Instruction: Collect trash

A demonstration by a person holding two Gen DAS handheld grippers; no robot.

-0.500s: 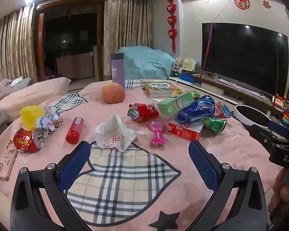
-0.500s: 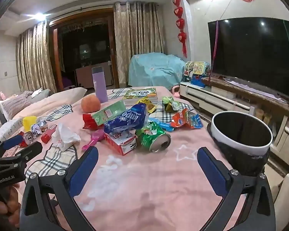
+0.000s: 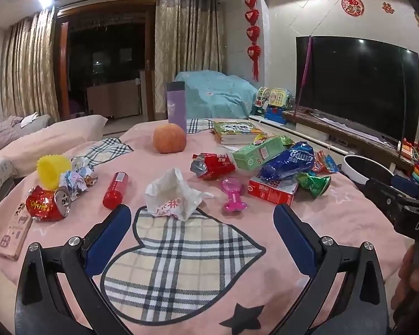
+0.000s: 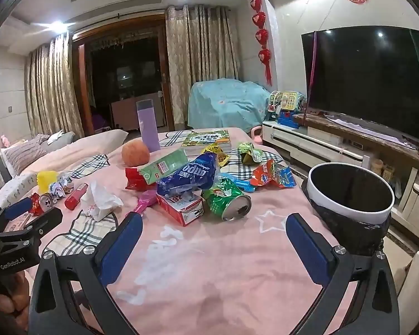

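Litter lies across a pink cloth-covered table [image 3: 335, 223]. A crumpled white wrapper [image 3: 173, 195] sits just beyond my open left gripper [image 3: 202, 217], whose jaws hold nothing. To its left lie a crushed red can [image 3: 46, 203] and a red tube [image 3: 115, 185]. Further right are a red packet [image 3: 212, 164], a blue bag [image 3: 287, 162] and a red box [image 3: 272, 189]. A crushed green can [image 4: 227, 199] lies ahead of my open, empty right gripper [image 4: 213, 226]. A white-rimmed bin with a black liner [image 4: 349, 195] stands at the table's right edge.
An orange fruit [image 3: 169, 138], a purple bottle [image 3: 176, 103], a book [image 3: 236, 131], a pink toy [image 3: 233, 194] and a yellow cup [image 3: 53, 171] also sit on the table. A television [image 3: 357, 89] and low cabinet [image 4: 321, 145] stand right; a sofa [image 3: 42, 142] left.
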